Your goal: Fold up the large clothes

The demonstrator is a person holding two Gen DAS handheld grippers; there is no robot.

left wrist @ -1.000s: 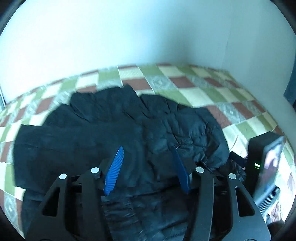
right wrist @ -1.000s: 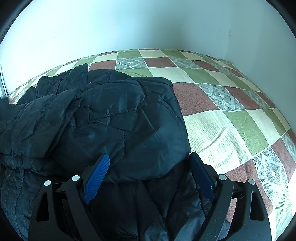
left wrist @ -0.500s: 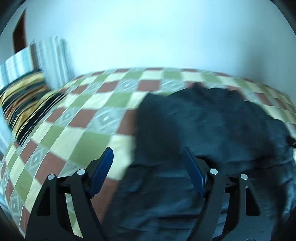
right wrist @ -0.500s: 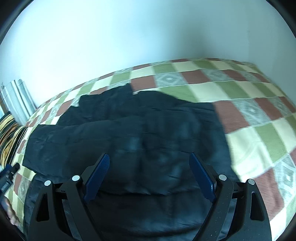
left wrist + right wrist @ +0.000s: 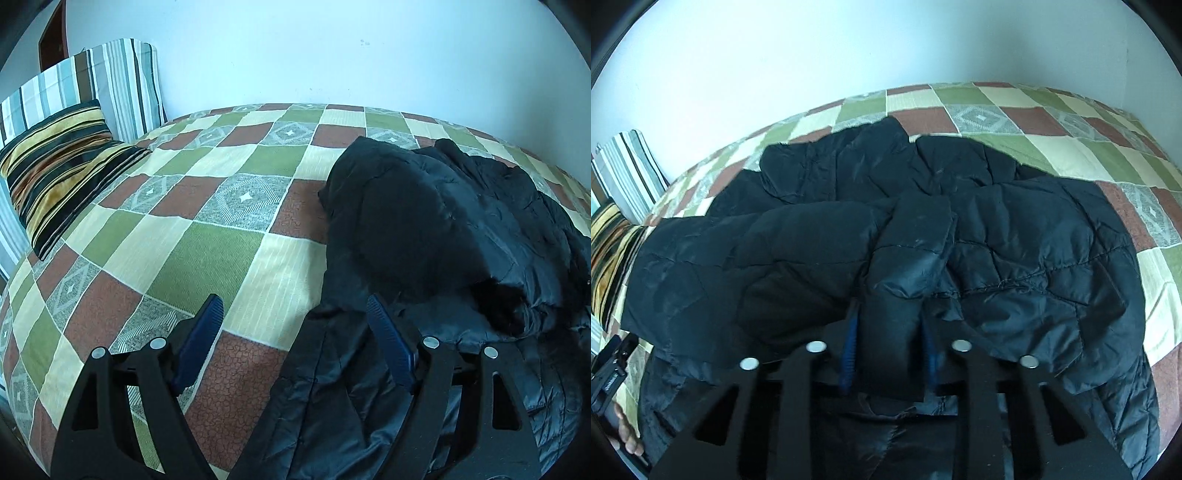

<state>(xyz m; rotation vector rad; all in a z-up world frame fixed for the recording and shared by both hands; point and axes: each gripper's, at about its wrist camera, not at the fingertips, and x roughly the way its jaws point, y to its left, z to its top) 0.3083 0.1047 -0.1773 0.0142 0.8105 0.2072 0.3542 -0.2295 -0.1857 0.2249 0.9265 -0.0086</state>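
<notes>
A black quilted jacket (image 5: 923,221) lies spread and bunched on the checked bedspread (image 5: 1071,147). My right gripper (image 5: 890,325) is shut on a fold of the jacket at its near middle, blue pads pressed on both sides of the cloth. In the left wrist view the jacket (image 5: 424,229) fills the right side. My left gripper (image 5: 295,314) is open and empty, over the jacket's left edge, with one finger above the bedspread (image 5: 207,236) and the other above the cloth.
A striped dark and yellow pillow (image 5: 59,166) and a pale striped cushion (image 5: 110,85) stand at the bed's left end against the white wall (image 5: 295,48). A corner of the wall closes the bed's far right (image 5: 1126,74). The left gripper's body shows at the far left (image 5: 609,365).
My right gripper closed on a fold of the jacket; it was open before. My left gripper swung left from above the jacket's middle to its left edge, staying open.
</notes>
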